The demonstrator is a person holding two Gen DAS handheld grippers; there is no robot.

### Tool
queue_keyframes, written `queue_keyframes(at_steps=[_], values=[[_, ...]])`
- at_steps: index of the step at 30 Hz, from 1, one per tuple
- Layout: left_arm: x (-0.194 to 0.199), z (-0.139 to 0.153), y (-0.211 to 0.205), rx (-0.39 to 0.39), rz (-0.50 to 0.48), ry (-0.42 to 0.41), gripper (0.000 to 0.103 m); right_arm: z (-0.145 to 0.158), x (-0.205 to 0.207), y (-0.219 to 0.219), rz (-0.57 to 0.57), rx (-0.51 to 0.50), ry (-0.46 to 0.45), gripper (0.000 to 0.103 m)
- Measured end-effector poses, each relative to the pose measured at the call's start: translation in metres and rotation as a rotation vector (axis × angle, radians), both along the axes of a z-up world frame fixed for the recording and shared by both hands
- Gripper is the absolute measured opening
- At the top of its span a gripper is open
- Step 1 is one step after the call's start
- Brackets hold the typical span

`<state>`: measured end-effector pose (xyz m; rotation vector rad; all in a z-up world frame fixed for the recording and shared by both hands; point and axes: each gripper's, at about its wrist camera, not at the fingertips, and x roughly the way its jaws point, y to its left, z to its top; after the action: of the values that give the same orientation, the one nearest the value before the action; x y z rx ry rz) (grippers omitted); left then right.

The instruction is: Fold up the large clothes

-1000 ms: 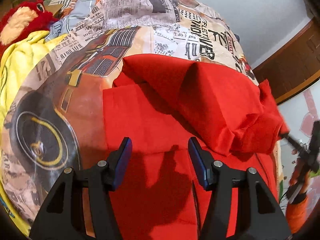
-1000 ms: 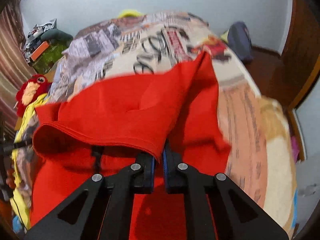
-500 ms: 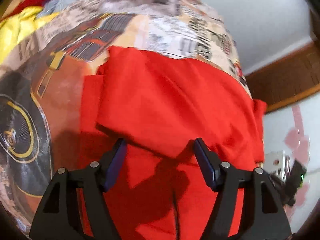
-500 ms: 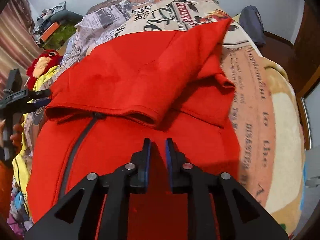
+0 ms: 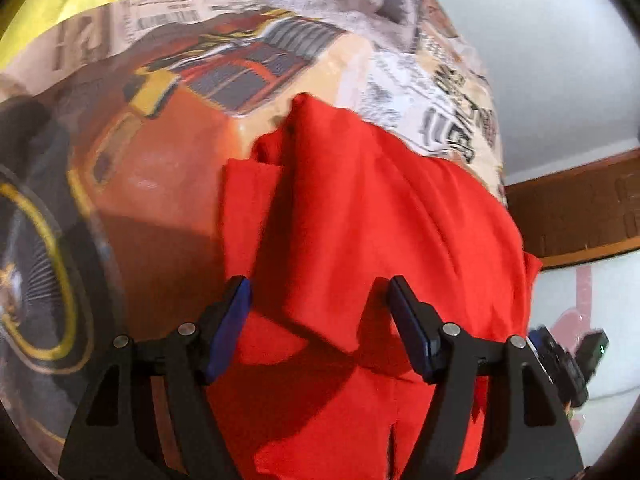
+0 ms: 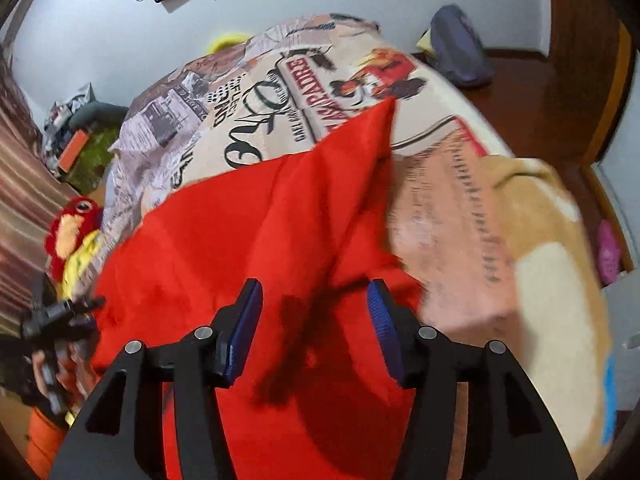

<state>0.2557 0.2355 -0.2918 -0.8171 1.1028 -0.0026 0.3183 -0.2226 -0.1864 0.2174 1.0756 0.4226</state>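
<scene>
A large red garment [image 5: 368, 232] lies on the printed bedspread [image 5: 168, 152], with its upper part folded over the lower part. My left gripper [image 5: 320, 304] is open and empty, its jaws on either side of the folded layer's edge. In the right wrist view the same red garment [image 6: 240, 240] lies flat with one corner pointing toward the far side of the bed. My right gripper [image 6: 314, 308] is open and empty, just above the cloth. The left gripper [image 6: 60, 312] also shows at the left edge of the right wrist view.
A red and yellow plush toy [image 6: 72, 228] and yellow cloth [image 5: 52, 0] lie at the bed's left side. A dark bag [image 6: 460, 56] sits on the wooden floor beyond the bed. A brown wooden door [image 5: 580, 208] stands on the right.
My right gripper let go of the red cloth's edge and opened wide. The raised fold dropped flat onto the garment. My left gripper moved closer over the fold.
</scene>
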Motion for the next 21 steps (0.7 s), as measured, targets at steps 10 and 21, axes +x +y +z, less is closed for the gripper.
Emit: queue_keyframes(at_steps=[10,21], values=[[0.016,0.035,-0.012,0.292,-0.013,-0.107,0.002,-0.038,0.028,0.018,-0.059,0.085,0.104,0.021],[0.026,0.014,-0.001,0.370,0.020,-0.011,0.007,-0.020,-0.018,0.034,0.057,-0.122,-0.032,0.011]])
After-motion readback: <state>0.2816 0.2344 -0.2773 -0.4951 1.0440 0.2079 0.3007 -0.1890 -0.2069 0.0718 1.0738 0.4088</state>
